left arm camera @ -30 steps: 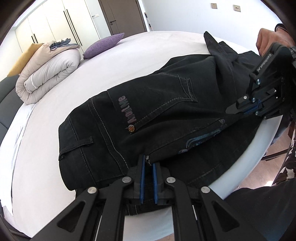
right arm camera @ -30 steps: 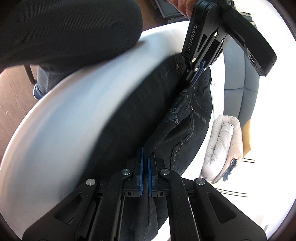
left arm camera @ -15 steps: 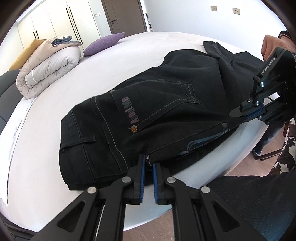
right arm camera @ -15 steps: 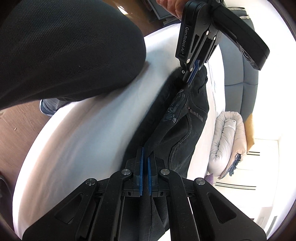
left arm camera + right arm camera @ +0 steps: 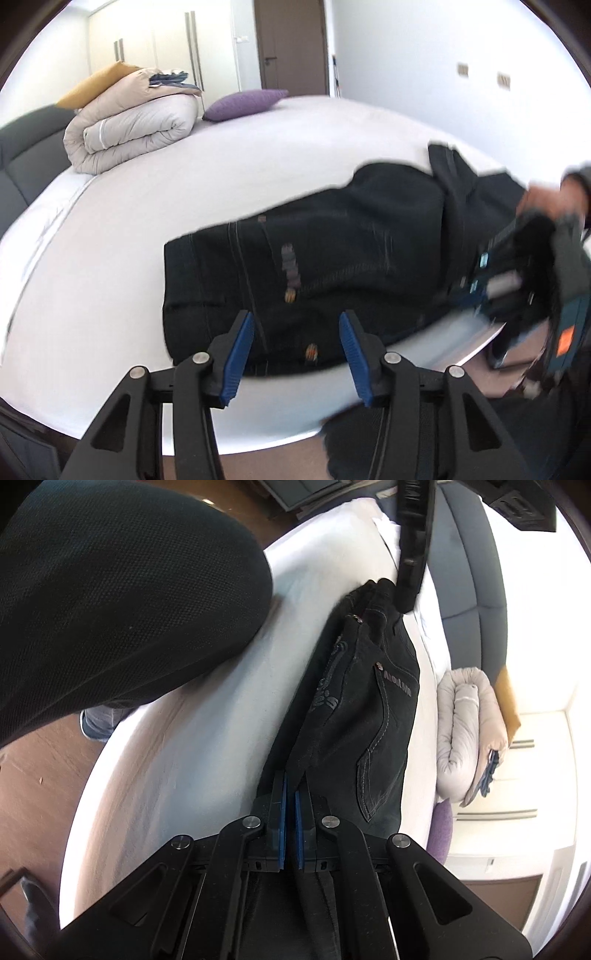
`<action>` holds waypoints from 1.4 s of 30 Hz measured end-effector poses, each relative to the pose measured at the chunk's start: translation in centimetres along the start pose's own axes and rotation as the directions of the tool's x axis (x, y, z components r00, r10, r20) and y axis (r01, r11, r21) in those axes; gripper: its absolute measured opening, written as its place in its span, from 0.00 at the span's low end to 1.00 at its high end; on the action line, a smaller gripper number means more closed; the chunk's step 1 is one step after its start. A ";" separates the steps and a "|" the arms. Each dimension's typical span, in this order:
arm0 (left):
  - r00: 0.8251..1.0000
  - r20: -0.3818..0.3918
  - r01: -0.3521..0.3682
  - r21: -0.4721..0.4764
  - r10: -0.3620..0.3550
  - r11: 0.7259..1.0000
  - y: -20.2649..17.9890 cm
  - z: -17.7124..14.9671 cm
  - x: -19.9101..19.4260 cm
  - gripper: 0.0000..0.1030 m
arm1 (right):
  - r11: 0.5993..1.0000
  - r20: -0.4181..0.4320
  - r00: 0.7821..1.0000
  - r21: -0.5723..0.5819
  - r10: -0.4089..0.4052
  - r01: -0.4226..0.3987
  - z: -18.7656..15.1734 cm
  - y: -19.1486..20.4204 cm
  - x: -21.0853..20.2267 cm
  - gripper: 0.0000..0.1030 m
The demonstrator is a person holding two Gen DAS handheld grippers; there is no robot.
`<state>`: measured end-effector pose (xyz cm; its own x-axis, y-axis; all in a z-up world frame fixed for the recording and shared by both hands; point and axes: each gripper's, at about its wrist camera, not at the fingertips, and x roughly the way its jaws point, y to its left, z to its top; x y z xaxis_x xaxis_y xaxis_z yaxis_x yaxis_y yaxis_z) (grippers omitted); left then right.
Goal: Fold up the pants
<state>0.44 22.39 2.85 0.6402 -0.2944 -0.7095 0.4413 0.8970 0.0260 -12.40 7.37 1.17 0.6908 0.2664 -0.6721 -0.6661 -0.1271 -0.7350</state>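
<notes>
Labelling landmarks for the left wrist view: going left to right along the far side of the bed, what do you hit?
Mustard cushion → rolled beige duvet → purple pillow → brown door → two wall plates.

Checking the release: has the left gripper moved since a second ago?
Yes. The left gripper has just been opening, letting go of the pants, and lifted away from the bed.
</notes>
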 end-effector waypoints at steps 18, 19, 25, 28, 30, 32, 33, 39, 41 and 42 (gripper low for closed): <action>0.961 -0.249 -0.140 -0.066 0.119 0.988 -2.2 1.2 9.6 0.45 | 0.394 0.257 0.966 0.885 0.027 -0.247 -9.6 -6.9 -5.1 0.77; 0.958 -0.259 -0.147 -0.070 0.124 0.987 -2.2 1.4 9.4 0.45 | 0.282 0.275 0.961 0.921 0.020 -0.270 -12.1 -7.8 -5.7 0.77; 0.979 -0.182 -0.115 -0.100 0.095 0.988 -3.8 4.6 8.3 0.51 | -0.383 0.225 0.966 0.887 -0.127 -0.257 -32.8 -11.4 -6.5 0.77; 0.974 -0.209 -0.112 -0.106 0.088 0.988 -4.7 5.4 10.7 0.53 | -0.665 0.201 0.964 0.699 -0.172 -0.264 -42.0 -10.7 -4.9 0.71; 0.964 -0.258 -0.093 -0.125 0.058 0.988 -5.1 5.1 12.7 0.53 | -0.794 0.195 0.971 0.565 -0.138 -0.226 -46.9 -9.7 -2.8 0.58; 0.961 -0.271 -0.096 -0.147 0.053 0.985 -5.3 4.5 13.9 0.55 | -0.847 0.195 0.974 0.495 -0.111 -0.196 -49.2 -8.8 -1.1 0.53; 0.963 -0.265 -0.098 -0.159 0.053 0.982 -5.4 4.3 13.9 0.55 | -0.865 0.190 0.977 0.469 -0.098 -0.178 -50.1 -8.5 -0.4 0.51; 0.959 -0.283 -0.082 -0.168 0.031 0.982 -4.9 4.1 13.7 0.55 | -0.911 0.212 0.970 0.367 -0.117 -0.190 -51.7 -8.4 2.4 0.47; 0.959 -0.282 -0.083 -0.169 0.032 0.982 -4.9 4.2 14.0 0.55 | -0.913 0.223 0.971 0.372 -0.087 -0.168 -50.4 -8.8 3.5 0.47; 0.960 -0.280 -0.084 -0.172 0.033 0.982 -4.9 4.1 14.0 0.55 | -0.916 0.229 0.971 0.370 -0.073 -0.156 -50.4 -8.9 4.4 0.47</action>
<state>9.79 12.52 -4.28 0.4530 -0.1611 -0.8768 0.2714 0.9618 -0.0365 10.78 -38.51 0.27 0.6547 0.4863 -0.5786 0.3987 0.4282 0.8110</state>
